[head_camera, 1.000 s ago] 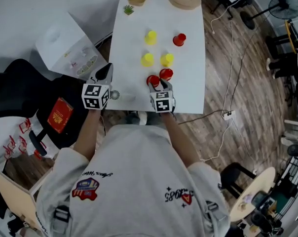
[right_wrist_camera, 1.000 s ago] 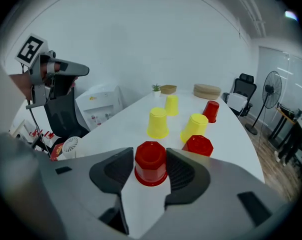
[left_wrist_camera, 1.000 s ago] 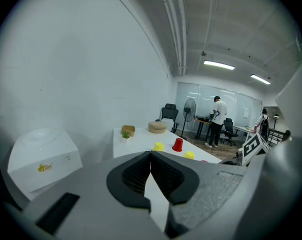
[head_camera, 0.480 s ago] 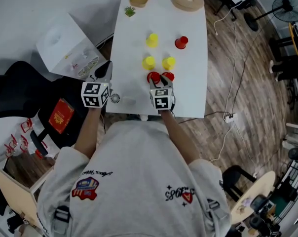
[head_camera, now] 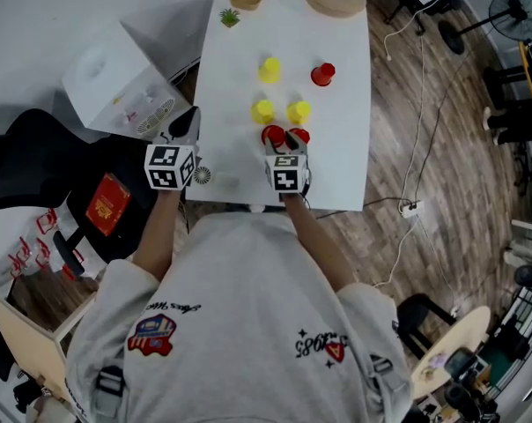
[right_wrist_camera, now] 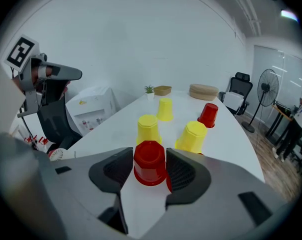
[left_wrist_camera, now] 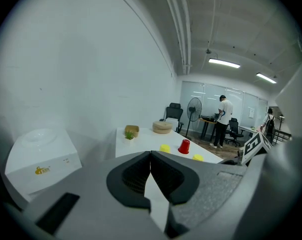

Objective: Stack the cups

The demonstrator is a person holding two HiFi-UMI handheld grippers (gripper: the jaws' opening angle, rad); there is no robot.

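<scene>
Cups for stacking, three yellow and three red, all stood upside down and apart on the white desk [head_camera: 338, 161], so no stack had been started. Toward the far end were one yellow cup [head_camera: 269, 69] and one red cup [head_camera: 322, 74]. Nearer the person came a yellow pair [head_camera: 281, 112] side by side, and nearest of all two red cups next to each other.

The right gripper [right_wrist_camera: 150, 155] had its jaws closed to a narrow gap against the sides of the nearest red cup [right_wrist_camera: 150, 166], which rested on the desk and was not lifted. Its red neighbour [head_camera: 299, 135] was mostly hidden behind the right-hand jaw.

The left gripper [left_wrist_camera: 150, 160] hung at the left edge of the desk, jaws pressed together with nothing between them.

By my reading this was the first pick: the grip looked made, while the lift, the placing over another cup and every later cup remained to be done.
</scene>
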